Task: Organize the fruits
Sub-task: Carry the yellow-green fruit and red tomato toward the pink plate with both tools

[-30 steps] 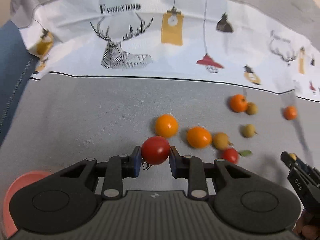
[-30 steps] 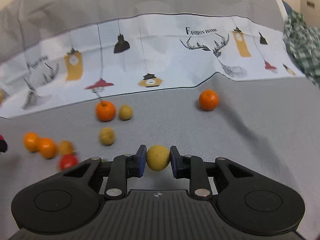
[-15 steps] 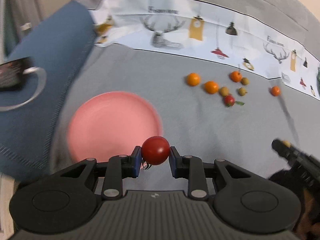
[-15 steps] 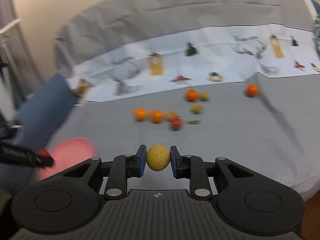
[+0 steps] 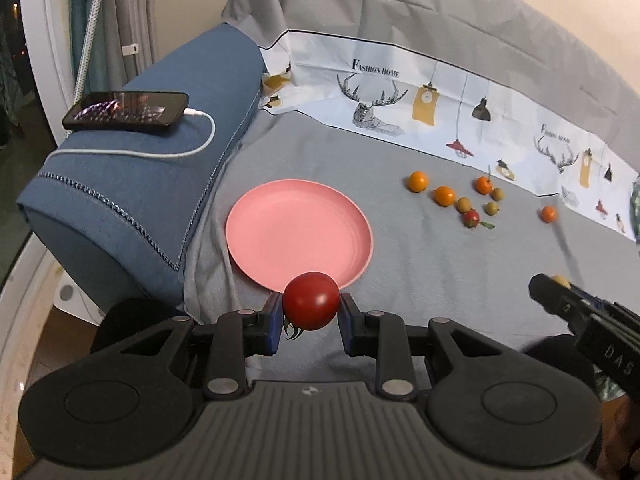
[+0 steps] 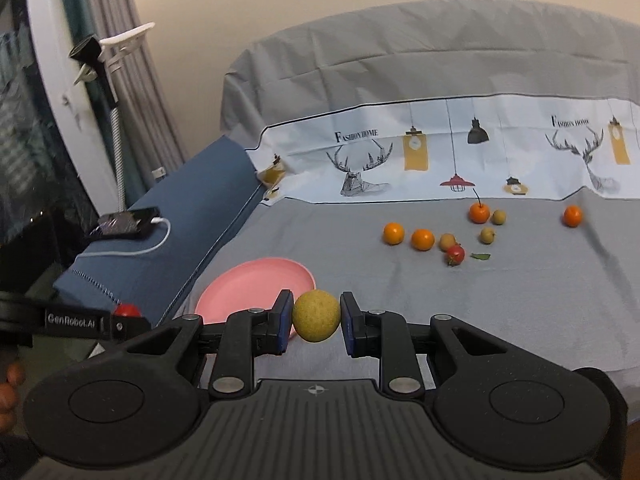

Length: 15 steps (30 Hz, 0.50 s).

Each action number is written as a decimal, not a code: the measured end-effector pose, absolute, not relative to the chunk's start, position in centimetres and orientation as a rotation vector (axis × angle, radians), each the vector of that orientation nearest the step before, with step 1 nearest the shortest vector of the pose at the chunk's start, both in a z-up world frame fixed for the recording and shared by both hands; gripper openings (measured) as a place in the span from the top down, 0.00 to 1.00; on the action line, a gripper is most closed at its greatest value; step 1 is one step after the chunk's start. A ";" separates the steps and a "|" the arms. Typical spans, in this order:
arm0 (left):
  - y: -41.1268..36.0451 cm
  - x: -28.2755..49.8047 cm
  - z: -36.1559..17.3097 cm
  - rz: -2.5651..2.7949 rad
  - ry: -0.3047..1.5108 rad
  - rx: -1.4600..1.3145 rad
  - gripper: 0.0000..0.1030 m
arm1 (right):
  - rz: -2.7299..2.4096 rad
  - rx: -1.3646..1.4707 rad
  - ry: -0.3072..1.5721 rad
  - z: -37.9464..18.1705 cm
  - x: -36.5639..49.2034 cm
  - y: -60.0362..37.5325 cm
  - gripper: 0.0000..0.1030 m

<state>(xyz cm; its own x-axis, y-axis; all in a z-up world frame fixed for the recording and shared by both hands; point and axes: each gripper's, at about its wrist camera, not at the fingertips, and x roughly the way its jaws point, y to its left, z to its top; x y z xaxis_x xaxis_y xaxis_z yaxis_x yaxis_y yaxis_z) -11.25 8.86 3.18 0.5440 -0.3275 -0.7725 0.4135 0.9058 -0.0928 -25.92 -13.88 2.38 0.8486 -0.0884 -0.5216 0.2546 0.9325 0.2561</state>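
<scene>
My left gripper [image 5: 310, 314] is shut on a red tomato [image 5: 311, 300], held just in front of the near rim of the pink plate [image 5: 296, 228], which holds nothing. My right gripper [image 6: 316, 322] is shut on a yellow-green round fruit [image 6: 316, 314], held above the grey sheet to the right of the plate [image 6: 248, 286]. The left gripper with its tomato shows in the right wrist view [image 6: 128, 316]. The right gripper shows in the left wrist view [image 5: 556, 286]. Several oranges, small yellow fruits and another tomato [image 5: 471, 218] lie grouped on the sheet beyond.
A blue cushion [image 5: 152, 168] lies left of the plate with a charging phone [image 5: 126, 110] on it. A printed white cloth [image 5: 440, 108] lines the back. A lone orange [image 6: 572, 216] sits far right. A green leaf [image 6: 480, 256] lies by the tomato.
Both grippers pulled back and swung left from the fruit group toward the pink plate, each still holding its fruit. The plate and blue cushion have come into full view.
</scene>
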 end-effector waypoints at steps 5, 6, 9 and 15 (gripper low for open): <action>9.2 -12.0 3.4 -0.465 0.875 0.094 0.69 | -0.193 0.296 0.523 2.9 -26.5 -13.0 0.74; 9.3 -12.1 3.4 -0.465 0.871 0.092 0.69 | -0.193 0.291 0.523 3.0 -26.6 -12.8 0.74; 9.7 -12.2 3.5 -0.465 0.866 0.082 0.69 | -0.189 0.276 0.529 3.0 -26.3 -12.3 0.74; 10.1 -11.8 3.0 -0.461 0.884 0.066 0.69 | -0.182 0.253 0.543 3.1 -26.0 -11.8 0.74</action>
